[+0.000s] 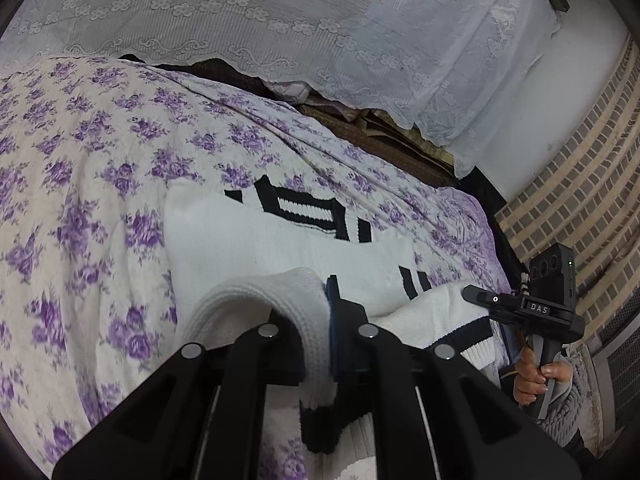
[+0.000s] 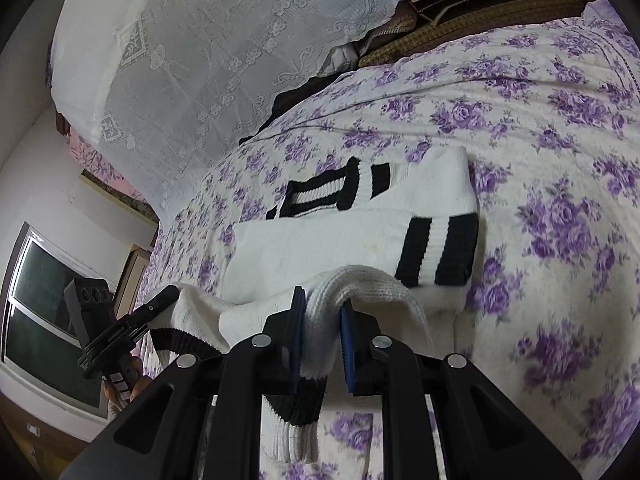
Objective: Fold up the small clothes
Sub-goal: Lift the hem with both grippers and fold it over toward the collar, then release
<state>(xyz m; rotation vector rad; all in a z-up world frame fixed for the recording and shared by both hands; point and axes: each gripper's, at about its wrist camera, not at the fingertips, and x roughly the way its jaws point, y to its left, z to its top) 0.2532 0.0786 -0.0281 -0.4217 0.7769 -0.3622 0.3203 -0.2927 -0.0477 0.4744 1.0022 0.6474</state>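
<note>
Soft dim light, blurred fisheye edges

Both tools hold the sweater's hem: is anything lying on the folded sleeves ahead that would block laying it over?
Nothing visible. Left tool and right tool are shut on the white sweater; its folded sleeves and the floral sheet around them carry nothing else.

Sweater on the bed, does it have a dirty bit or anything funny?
Yes, a small one. The white sweater has a faint yellowish spot on the folded panel near the black stripes, seen from the right wrist. It looks like a light stain. Otherwise the sweater lies smooth on the flowered bedspread, nothing torn.
</note>
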